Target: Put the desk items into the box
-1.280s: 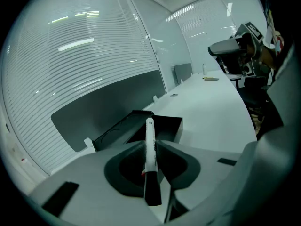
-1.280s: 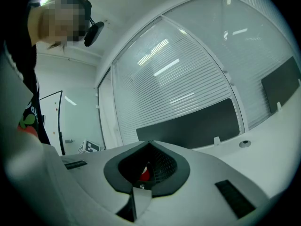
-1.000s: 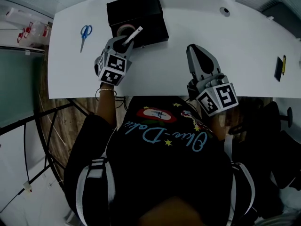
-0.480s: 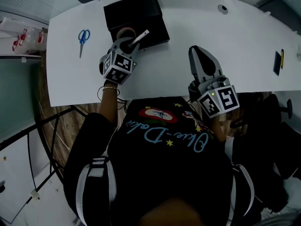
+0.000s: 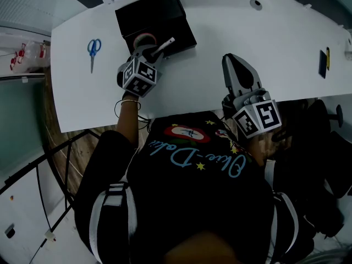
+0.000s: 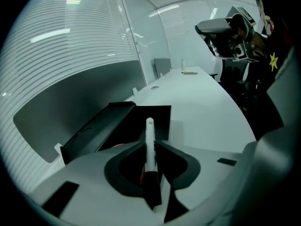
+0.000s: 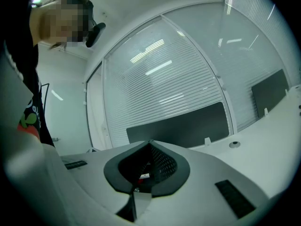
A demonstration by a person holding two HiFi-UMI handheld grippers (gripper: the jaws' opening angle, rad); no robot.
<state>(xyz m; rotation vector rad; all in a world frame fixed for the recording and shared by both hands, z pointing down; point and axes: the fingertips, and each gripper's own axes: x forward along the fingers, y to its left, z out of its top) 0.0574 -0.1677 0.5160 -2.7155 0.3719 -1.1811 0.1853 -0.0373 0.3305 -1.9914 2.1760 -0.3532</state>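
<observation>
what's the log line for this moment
left tool: shut on marker, tip at box | right tool: shut, empty | scissors: on desk, unboxed

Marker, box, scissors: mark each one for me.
marker [image 6: 150, 145], left gripper view, on the white barrel.
box [image 5: 157, 14], head view, on its bare black surface.
scissors [image 5: 94, 47], head view, on the blue handles.

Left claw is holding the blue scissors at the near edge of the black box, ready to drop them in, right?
Not quite. The left claw is shut on a white marker with a black cap, not the scissors; the left gripper view shows this. The blue scissors lie on the desk, left of the box. The rest holds: the claw is at the box's near edge.
</observation>
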